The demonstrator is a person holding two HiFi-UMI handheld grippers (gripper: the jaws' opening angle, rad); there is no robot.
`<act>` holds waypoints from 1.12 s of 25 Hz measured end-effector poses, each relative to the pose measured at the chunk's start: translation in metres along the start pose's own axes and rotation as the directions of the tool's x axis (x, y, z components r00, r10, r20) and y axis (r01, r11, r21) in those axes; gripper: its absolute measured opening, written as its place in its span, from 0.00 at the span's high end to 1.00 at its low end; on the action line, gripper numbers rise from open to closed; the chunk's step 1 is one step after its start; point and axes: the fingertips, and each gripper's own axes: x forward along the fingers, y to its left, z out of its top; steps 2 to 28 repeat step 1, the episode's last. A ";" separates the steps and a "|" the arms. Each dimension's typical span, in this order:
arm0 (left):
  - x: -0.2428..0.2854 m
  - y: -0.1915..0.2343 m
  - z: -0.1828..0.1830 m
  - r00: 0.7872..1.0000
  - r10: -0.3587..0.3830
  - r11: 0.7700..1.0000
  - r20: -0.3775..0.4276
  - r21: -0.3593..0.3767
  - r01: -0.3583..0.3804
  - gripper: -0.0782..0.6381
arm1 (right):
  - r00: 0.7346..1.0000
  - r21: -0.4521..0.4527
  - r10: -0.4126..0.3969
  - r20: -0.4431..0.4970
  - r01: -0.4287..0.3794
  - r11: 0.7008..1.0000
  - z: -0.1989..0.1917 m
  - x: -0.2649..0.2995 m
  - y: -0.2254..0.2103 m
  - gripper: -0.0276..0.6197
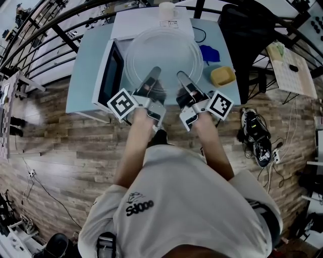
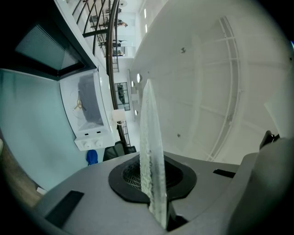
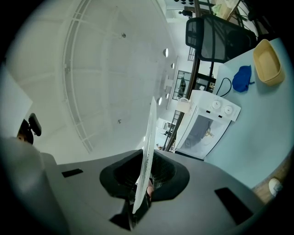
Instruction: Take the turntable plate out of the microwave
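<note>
In the head view the clear glass turntable plate (image 1: 164,53) is held up over the light blue table, both grippers gripping its near rim. My left gripper (image 1: 153,76) is shut on the rim at the left, my right gripper (image 1: 182,78) on the rim at the right. The plate's edge (image 2: 150,151) runs upright between the pads in the left gripper view, and the same edge (image 3: 147,142) does so in the right gripper view. The white microwave (image 1: 107,70) stands below the plate, door open, with its empty cavity (image 3: 202,131) visible.
On the table (image 1: 83,80) to the right lie a yellow dish (image 1: 222,76) and a blue cloth (image 1: 208,52). A white cup (image 1: 166,10) stands at the far edge. A black chair (image 1: 247,30) is at the back right, and shoes (image 1: 255,136) and cables lie on the wooden floor.
</note>
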 end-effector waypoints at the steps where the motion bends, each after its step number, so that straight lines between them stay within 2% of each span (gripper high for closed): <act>1: 0.000 0.000 0.000 1.000 0.001 1.000 0.003 -0.001 -0.001 0.84 | 1.000 0.001 0.001 -0.002 -0.001 1.000 0.000 0.000 0.000 0.90; 28: 0.000 0.000 0.000 1.000 0.001 1.000 0.003 -0.001 -0.001 0.84 | 1.000 0.001 0.001 -0.002 -0.001 1.000 0.000 0.000 0.000 0.90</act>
